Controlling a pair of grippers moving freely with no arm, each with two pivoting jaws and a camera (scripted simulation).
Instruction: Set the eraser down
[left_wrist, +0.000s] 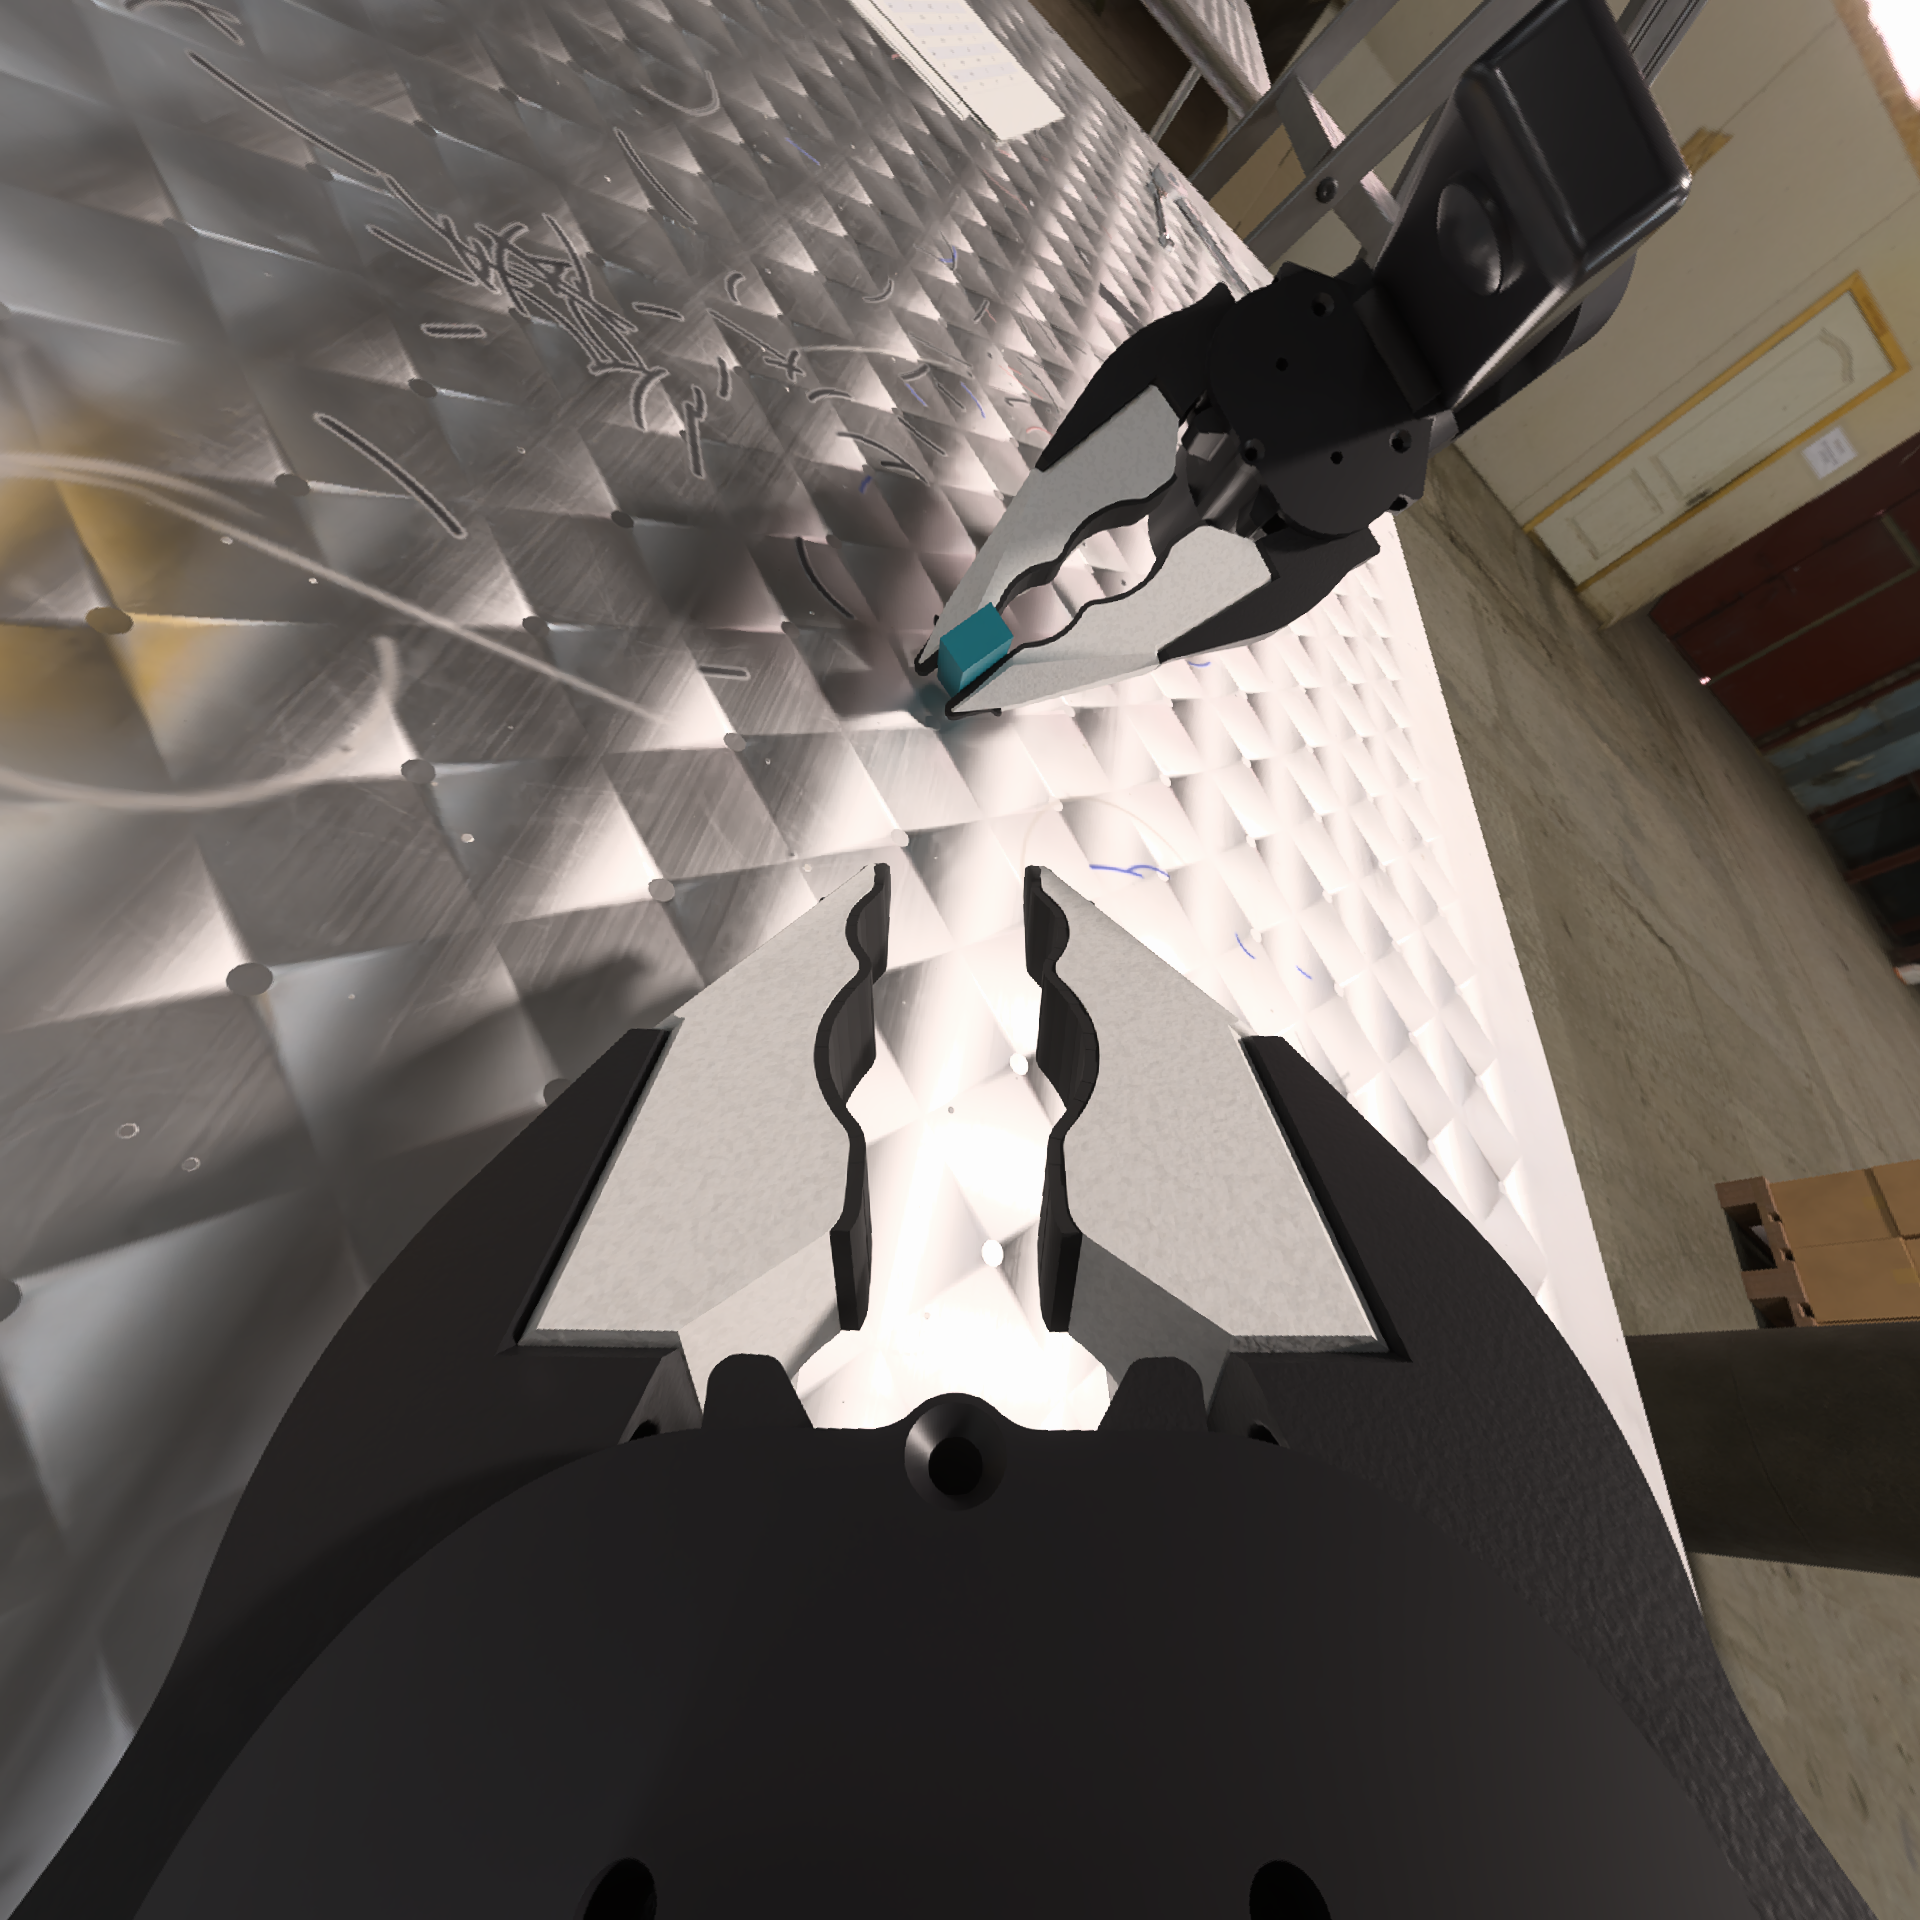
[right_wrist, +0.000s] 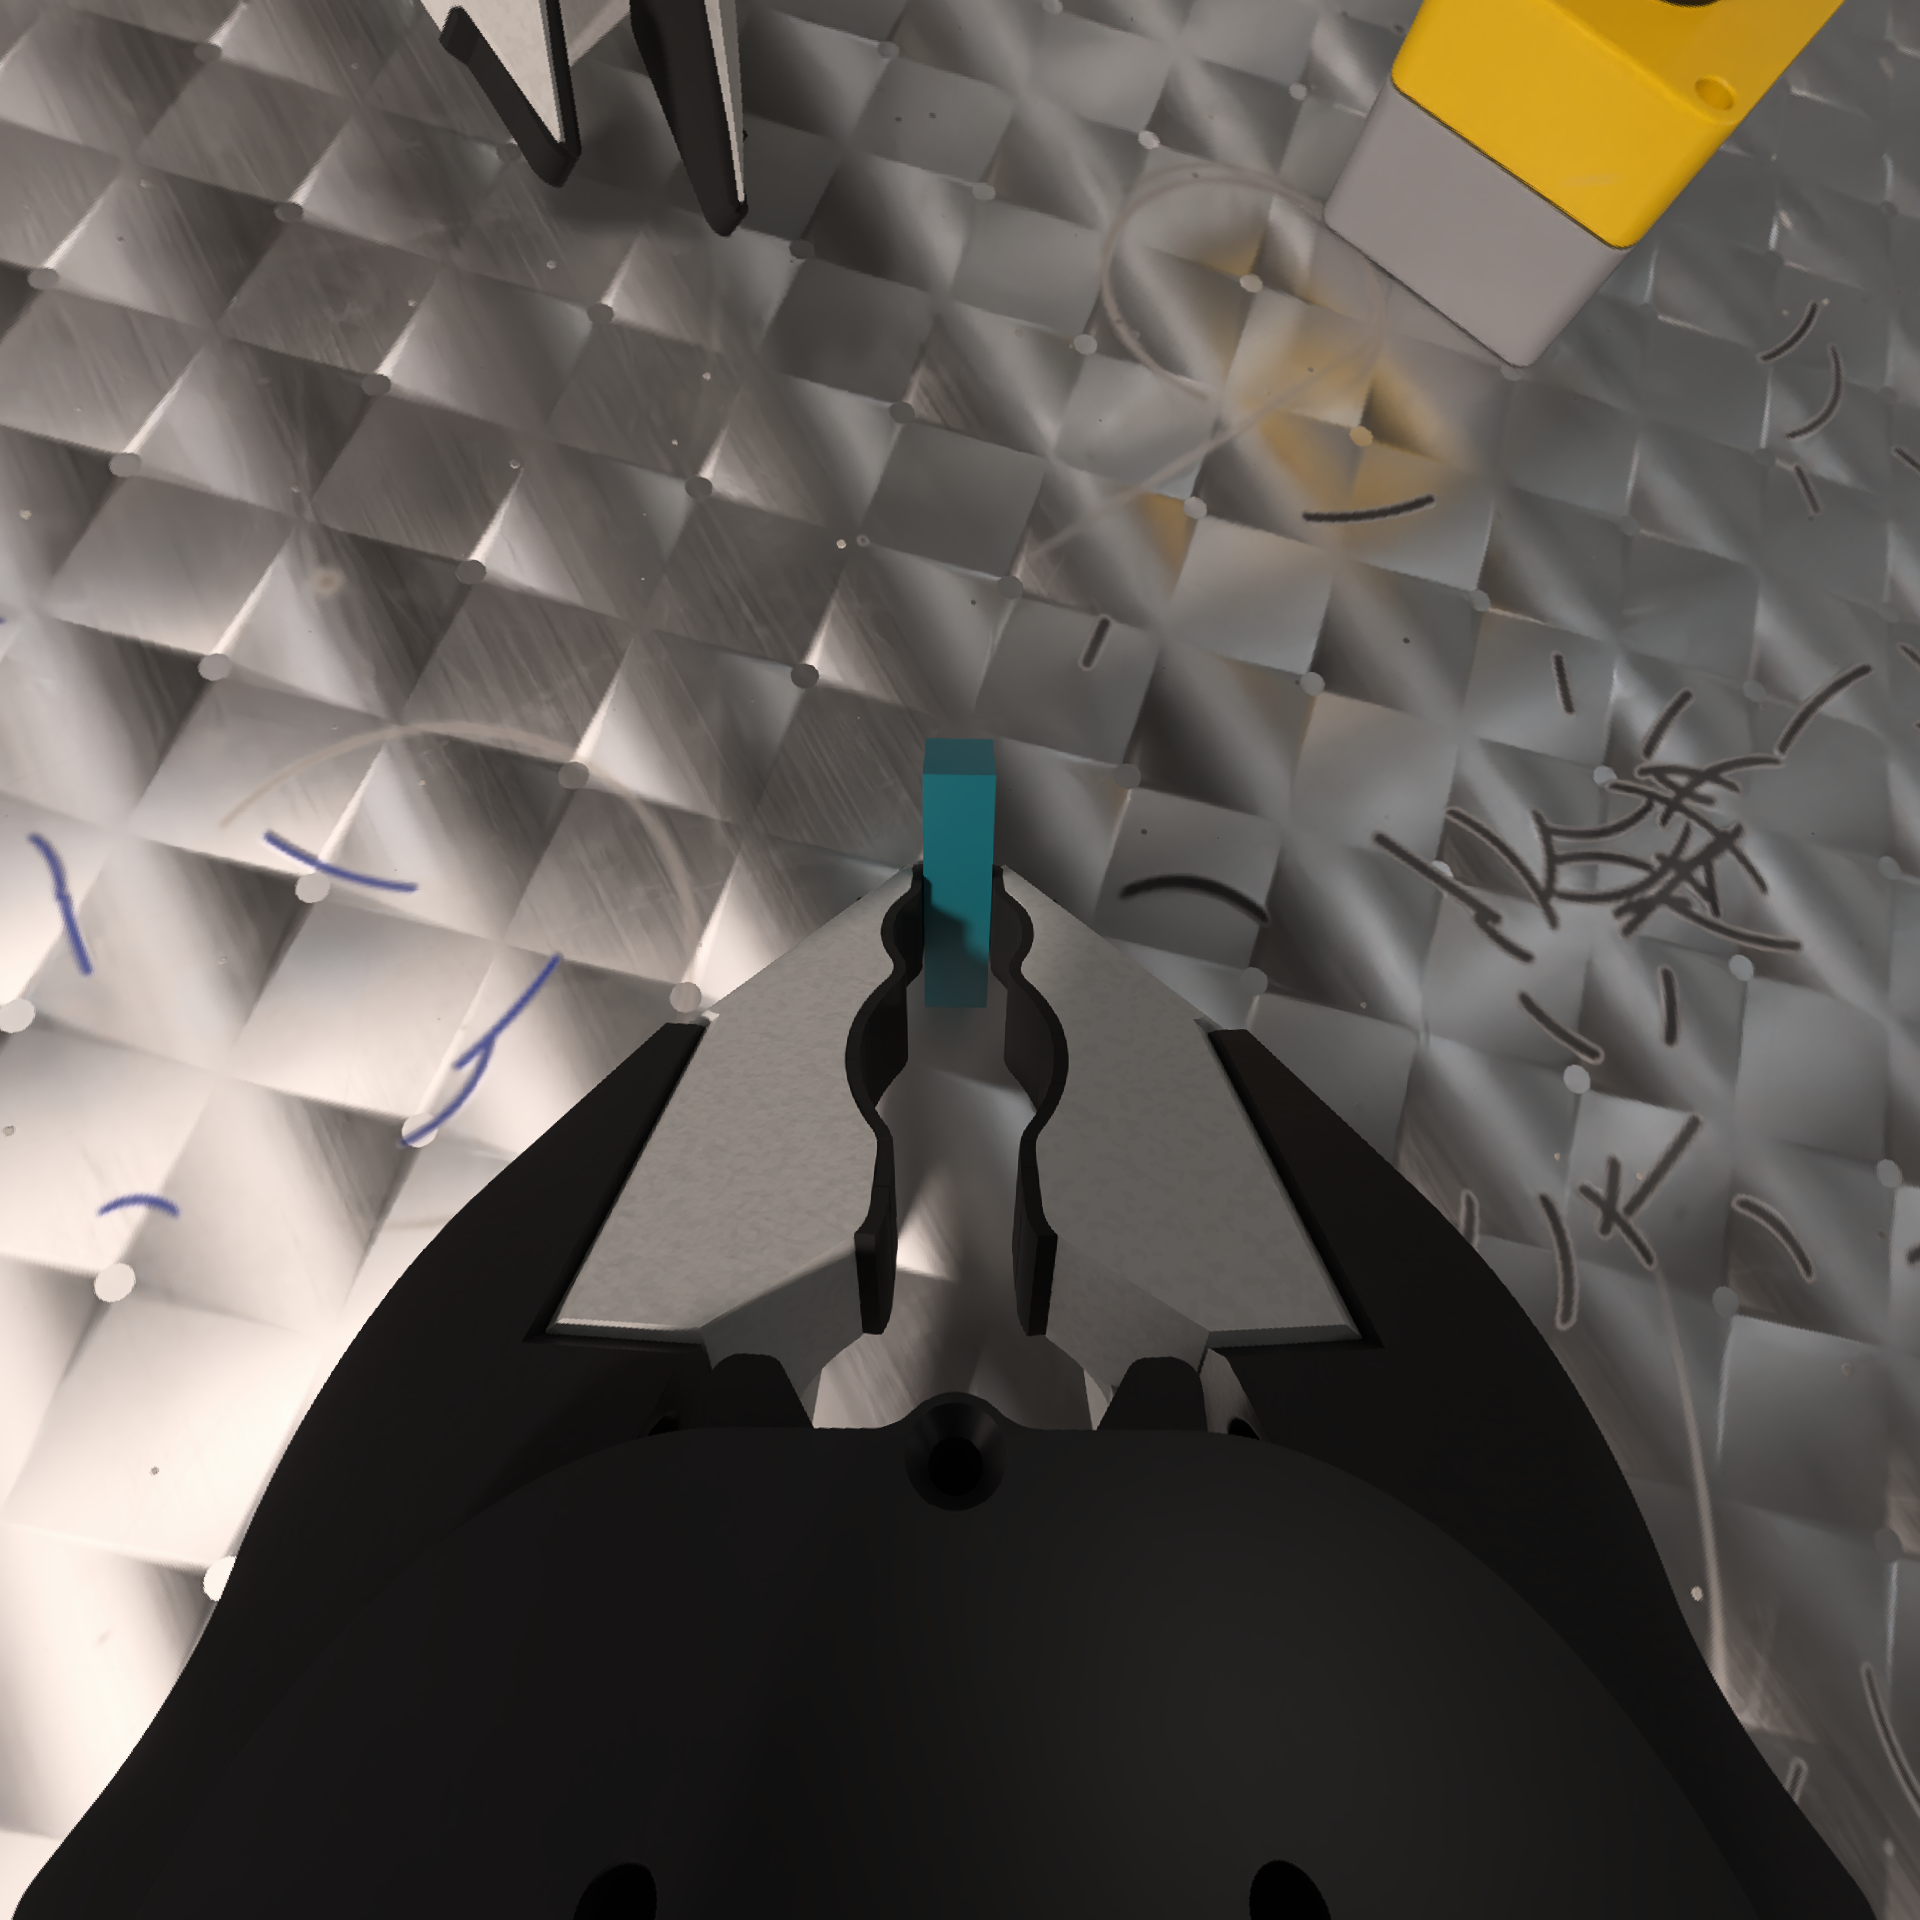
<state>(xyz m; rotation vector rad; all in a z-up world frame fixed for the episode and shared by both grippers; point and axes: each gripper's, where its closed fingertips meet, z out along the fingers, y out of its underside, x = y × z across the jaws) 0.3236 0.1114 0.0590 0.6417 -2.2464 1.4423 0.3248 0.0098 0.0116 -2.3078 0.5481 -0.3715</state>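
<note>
The eraser (right_wrist: 958, 831) is a small teal block. My right gripper (right_wrist: 958, 879) is shut on it, with its far end sticking out past the fingertips. In the left wrist view the right gripper (left_wrist: 940, 688) points down at the metal table (left_wrist: 416, 831). There the eraser (left_wrist: 975, 646) sits at or just above the surface, with a teal reflection under it; I cannot tell whether it touches. My left gripper (left_wrist: 956, 883) is open and empty, a short way in front of the eraser. It also shows at the top of the right wrist view (right_wrist: 641, 197).
The table is patterned metal with black and blue pen marks. A yellow and grey block (right_wrist: 1538, 156) stands at the top right of the right wrist view. The table's edge (left_wrist: 1455, 831) runs along the right, with floor and a wooden crate (left_wrist: 1829, 1247) beyond.
</note>
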